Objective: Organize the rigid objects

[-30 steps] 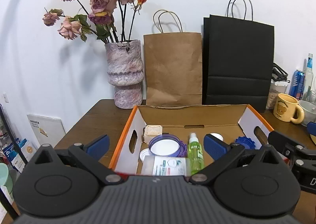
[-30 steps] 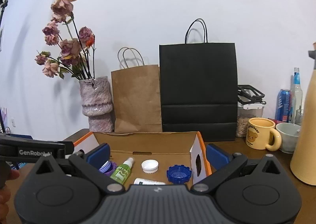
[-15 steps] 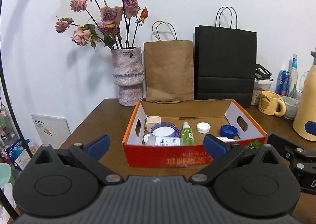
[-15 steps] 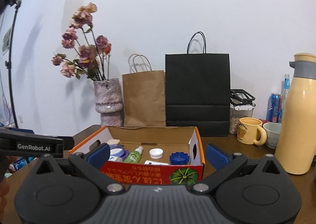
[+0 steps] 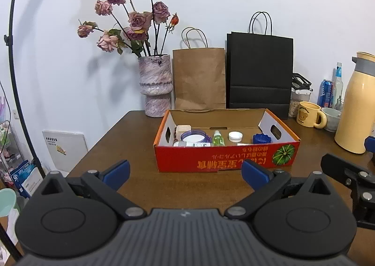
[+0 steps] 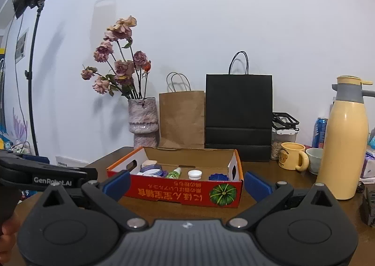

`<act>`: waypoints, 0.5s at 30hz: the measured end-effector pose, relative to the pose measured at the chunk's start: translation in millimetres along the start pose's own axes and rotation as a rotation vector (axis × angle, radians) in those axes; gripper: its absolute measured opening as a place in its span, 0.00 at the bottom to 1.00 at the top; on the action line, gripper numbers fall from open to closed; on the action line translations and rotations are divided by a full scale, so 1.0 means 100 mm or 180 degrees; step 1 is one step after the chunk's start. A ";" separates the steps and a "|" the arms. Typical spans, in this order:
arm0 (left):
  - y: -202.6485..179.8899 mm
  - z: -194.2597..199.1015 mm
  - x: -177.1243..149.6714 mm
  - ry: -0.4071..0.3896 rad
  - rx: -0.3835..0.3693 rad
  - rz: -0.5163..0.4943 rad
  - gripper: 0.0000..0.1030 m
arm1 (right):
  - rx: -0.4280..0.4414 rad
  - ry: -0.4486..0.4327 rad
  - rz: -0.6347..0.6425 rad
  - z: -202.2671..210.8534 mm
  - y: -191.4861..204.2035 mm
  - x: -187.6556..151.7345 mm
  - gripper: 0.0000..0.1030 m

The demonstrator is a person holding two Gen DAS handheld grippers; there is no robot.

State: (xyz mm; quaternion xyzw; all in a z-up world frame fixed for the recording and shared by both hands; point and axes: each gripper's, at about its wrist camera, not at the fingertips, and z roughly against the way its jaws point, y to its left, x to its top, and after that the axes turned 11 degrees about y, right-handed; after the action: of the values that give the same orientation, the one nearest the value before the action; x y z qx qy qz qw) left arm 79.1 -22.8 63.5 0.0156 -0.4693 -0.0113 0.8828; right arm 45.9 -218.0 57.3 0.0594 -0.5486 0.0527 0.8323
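Observation:
A shallow red cardboard box (image 5: 225, 160) (image 6: 178, 192) sits on the brown table. Inside lie a purple-rimmed lid (image 5: 194, 136) (image 6: 151, 169), a small green bottle (image 5: 218, 138) (image 6: 174, 173), a white cap (image 5: 235, 136) (image 6: 195, 174), a blue cap (image 5: 262, 138) (image 6: 219, 177) and a cream block (image 5: 183, 129) (image 6: 150, 162). My left gripper (image 5: 185, 171) is open and empty, well in front of the box. My right gripper (image 6: 186, 182) is also open and empty, a short way from the box front.
Behind the box stand a vase of dried roses (image 5: 155, 88), a brown paper bag (image 5: 199, 78) and a black paper bag (image 5: 260, 76). To the right are a yellow mug (image 5: 309, 114), a cream thermos (image 6: 344, 139), a bowl and cans. A light stand (image 6: 32, 73) rises at left.
Both grippers have pulled back and away from the box, which now shows its whole red front. Both stay open and empty; the items in the box have not moved.

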 end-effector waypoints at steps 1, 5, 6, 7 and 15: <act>0.01 0.03 -0.04 0.0004 -0.0003 0.0008 1.00 | 0.0001 0.0001 0.0002 0.04 0.01 -0.03 1.00; 0.03 0.15 -0.18 0.0013 0.0000 -0.0004 1.00 | 0.0002 0.0005 0.0000 0.20 0.04 -0.13 1.00; 0.03 0.18 -0.22 0.0016 0.0003 -0.0008 1.00 | 0.0004 0.0006 -0.0001 0.23 0.05 -0.16 1.00; 0.03 0.20 -0.25 0.0021 0.0007 -0.0011 1.00 | 0.0006 0.0006 -0.0001 0.26 0.05 -0.18 1.00; 0.06 0.41 -0.49 0.0030 -0.0006 -0.0027 1.00 | 0.0039 0.0002 0.0021 0.52 0.13 -0.33 1.00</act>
State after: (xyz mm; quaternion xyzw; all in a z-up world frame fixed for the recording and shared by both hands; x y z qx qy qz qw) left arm 18.2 -15.7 46.1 0.0168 -0.4651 -0.0153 0.8850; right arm -15.9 -214.3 47.8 0.0627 -0.5481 0.0588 0.8320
